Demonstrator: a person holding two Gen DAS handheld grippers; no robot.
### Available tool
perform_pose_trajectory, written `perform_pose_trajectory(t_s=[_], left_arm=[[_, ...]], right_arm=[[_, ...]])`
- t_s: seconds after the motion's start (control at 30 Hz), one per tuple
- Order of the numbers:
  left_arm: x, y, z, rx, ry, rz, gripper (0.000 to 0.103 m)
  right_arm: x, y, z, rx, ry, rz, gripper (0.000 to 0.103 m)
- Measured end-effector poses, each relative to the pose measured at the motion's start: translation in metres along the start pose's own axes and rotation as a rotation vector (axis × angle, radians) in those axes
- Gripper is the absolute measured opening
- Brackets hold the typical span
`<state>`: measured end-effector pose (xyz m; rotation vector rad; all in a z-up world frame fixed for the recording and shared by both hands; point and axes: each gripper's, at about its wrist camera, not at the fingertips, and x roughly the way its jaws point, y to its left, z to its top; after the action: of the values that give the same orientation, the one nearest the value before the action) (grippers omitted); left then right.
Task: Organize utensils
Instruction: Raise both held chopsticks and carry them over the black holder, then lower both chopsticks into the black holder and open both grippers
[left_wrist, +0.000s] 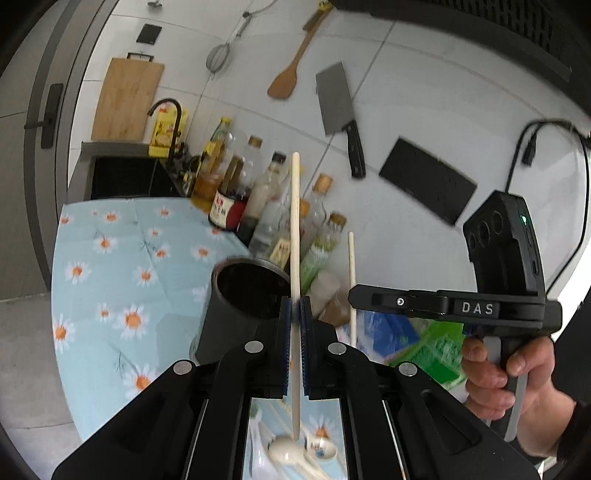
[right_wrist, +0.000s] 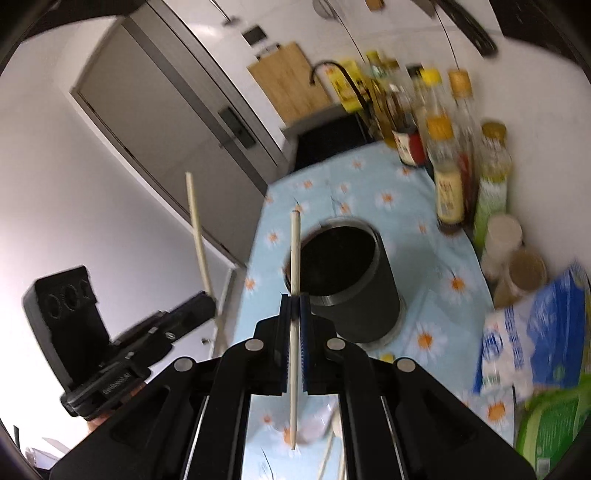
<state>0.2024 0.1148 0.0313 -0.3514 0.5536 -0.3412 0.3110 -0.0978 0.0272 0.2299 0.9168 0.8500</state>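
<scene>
The left gripper (left_wrist: 295, 314) is squeezed tight on a chopstick (left_wrist: 295, 229). The stick stands almost straight up between its blue pads (left_wrist: 286, 332). The top end pokes up high and the bottom end hangs down under the jaws.

The right gripper (right_wrist: 294, 314) pinches another chopstick (right_wrist: 294, 332) the same way. This stick is also close to upright, with part above the pads and part below. A hand (left_wrist: 506, 387) holds the right gripper's grip, seen from the left camera.

A black cup (right_wrist: 351, 284) stands open on the flowered cloth (left_wrist: 110, 258), just past both grippers. Both sticks are up in the air, near the cup but not in it. I cannot see anything inside the cup because it is dark.

Bottles (left_wrist: 258, 199) stand in a row by the wall, behind the cup. A blue bag (right_wrist: 535, 332) lies to the right of the cup. White spoons (left_wrist: 295, 450) lie on the cloth below the left gripper. A knife (left_wrist: 340, 114) and a wooden spatula (left_wrist: 291, 66) hang on the wall.
</scene>
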Motion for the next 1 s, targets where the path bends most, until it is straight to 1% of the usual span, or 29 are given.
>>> perform_pose_trajectory(t_s=[0.1, 0.27, 0.33, 0.43, 0.53, 0.7, 0.8, 0.9, 1.0], left_arm=[[0.000, -0.002, 0.014, 0.018, -0.052, -0.017, 0.004], [0.006, -0.002, 0.033, 0.043, -0.117, -0.037, 0.004], [0.008, -0.001, 0.040, 0.044, -0.145, -0.043, 0.004], [0.013, 0.004, 0.052, 0.038, -0.191, -0.043, 0.004], [0.018, 0.009, 0.063, 0.021, -0.213, -0.045, 0.004], [0.024, 0.014, 0.073, 0.012, -0.252, -0.039, 0.004], [0.028, 0.018, 0.076, 0.007, -0.275, -0.036, 0.004], [0.032, 0.022, 0.075, 0.000, -0.288, -0.031, 0.004], [0.039, 0.022, 0.070, 0.023, -0.294, -0.017, 0.004]], right_arm=[[-0.004, 0.007, 0.016, -0.041, -0.066, 0.018, 0.006], [-0.011, 0.018, 0.039, -0.105, -0.187, 0.005, 0.006], [-0.015, 0.021, 0.048, -0.136, -0.243, -0.021, 0.006], [-0.018, 0.022, 0.059, -0.149, -0.311, -0.012, 0.006], [-0.017, 0.017, 0.069, -0.130, -0.349, 0.015, 0.006], [-0.014, 0.012, 0.080, -0.143, -0.394, 0.010, 0.006], [-0.018, 0.008, 0.081, -0.132, -0.447, 0.022, 0.006], [-0.016, 0.002, 0.082, -0.125, -0.458, 0.035, 0.006], [-0.008, -0.002, 0.081, -0.131, -0.455, 0.023, 0.006]])
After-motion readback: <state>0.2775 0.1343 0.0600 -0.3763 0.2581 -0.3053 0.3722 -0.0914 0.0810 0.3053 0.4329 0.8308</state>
